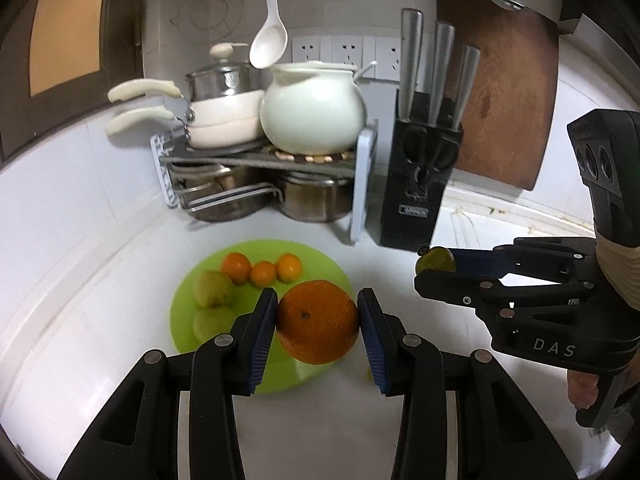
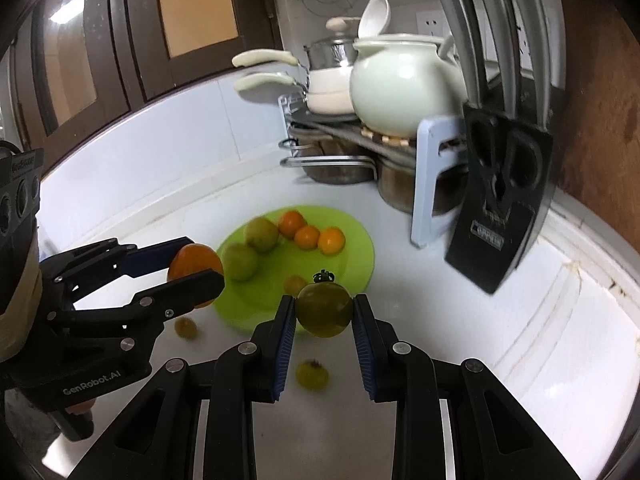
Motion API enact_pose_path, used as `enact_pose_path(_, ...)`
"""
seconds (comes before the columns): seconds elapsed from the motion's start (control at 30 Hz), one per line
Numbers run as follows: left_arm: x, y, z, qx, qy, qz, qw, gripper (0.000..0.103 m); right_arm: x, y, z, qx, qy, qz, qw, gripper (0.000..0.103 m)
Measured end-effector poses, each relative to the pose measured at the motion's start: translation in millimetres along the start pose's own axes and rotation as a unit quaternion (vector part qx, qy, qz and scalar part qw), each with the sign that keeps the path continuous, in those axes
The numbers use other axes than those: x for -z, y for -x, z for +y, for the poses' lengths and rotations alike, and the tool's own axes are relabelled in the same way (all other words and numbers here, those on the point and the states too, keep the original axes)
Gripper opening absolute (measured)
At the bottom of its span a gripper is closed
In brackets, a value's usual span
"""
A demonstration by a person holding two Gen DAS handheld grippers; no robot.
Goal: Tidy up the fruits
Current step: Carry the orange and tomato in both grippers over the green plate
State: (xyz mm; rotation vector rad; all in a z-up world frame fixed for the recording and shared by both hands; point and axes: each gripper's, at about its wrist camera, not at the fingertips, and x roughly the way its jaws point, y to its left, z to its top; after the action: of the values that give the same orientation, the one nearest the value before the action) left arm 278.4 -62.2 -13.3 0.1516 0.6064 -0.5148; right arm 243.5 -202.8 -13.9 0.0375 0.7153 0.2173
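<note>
Left hand-held gripper (image 1: 318,320), tilted downward at lower centre, clamps an orange (image 1: 317,322); right hand-held gripper (image 2: 324,312), likewise tilted, clamps a green tomato (image 2: 324,309).

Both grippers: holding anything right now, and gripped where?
Left gripper clamps the large orange across its sides, stem end toward the camera. Right gripper clamps a green tomato across its sides, calyx up. Both are lifted clear of the counter.
</note>
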Motion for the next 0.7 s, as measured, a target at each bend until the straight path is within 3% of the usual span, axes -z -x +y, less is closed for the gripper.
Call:
enact_pose_path(0.3, -17.9, -13.4, 16.0, -0.017, -0.002, -0.006, 0.9998, 0.041, -23.5, -14.3, 6.9, -0.007, 0.013, -0.01, 1.0, 0.03)
enact_pose_path(0.7, -28.9, -45.8, 41.3, -0.022, 0.011, 0.017, 0.9995, 0.041, -43.6, -50.9, 7.5, -0.015, 0.025, 0.006, 1.0, 0.03)
